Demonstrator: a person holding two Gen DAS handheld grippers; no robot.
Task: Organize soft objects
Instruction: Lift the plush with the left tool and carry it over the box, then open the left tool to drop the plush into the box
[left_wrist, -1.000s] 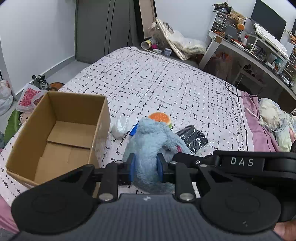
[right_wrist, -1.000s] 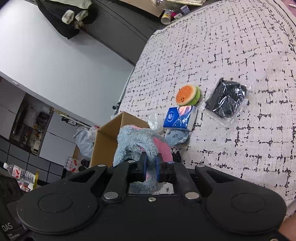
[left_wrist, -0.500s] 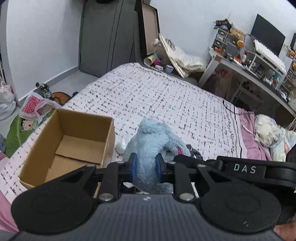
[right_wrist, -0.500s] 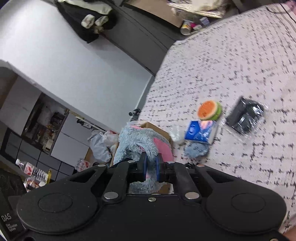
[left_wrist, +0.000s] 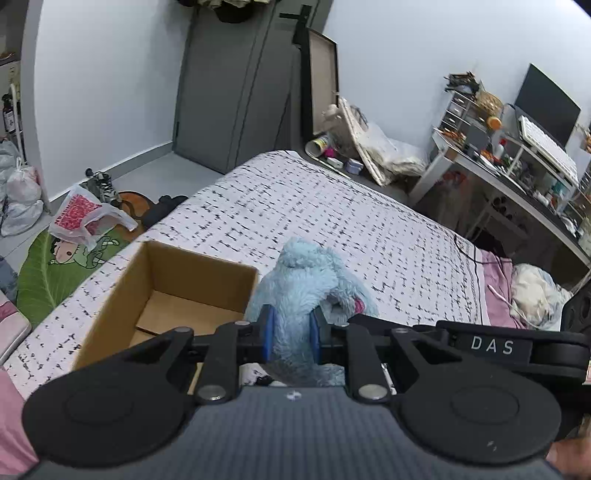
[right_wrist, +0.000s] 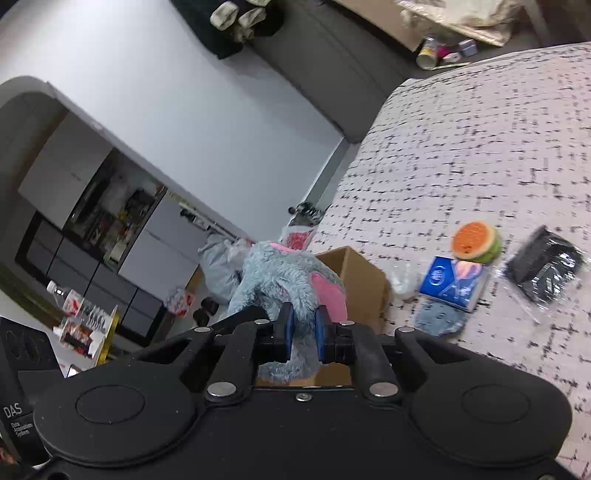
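Carrying the blue plush toy with both grippers at once is the step in hand, as far as I can judge: the left gripper has its blue pads pinching the fuzzy body from either side, and the right gripper is clamped on the same toy, near the pink ear. The plush hangs in the air just beside the open cardboard box, which sits on the bed near its edge, and the part of the box floor I can see looks bare. So the next move is probably swinging the toy over the box opening, lowering it in, and letting both sets of fingers go. It's a floppy thing, so it'll likely need to be well over the rim or a limb will drape over the cardboard wall. Other soft stuff waits on the spread in the right wrist view: a watermelon squishy, a blue tissue pack touching it, a small blue fabric piece just below the pack, a crumpled clear bag next to the box, and a black item in plastic wrap a bit apart. Bed cover is white with black dashes. Room's a cluttered bedroom: grey wardrobe, a desk with a monitor and keyboard, bags on the floor.
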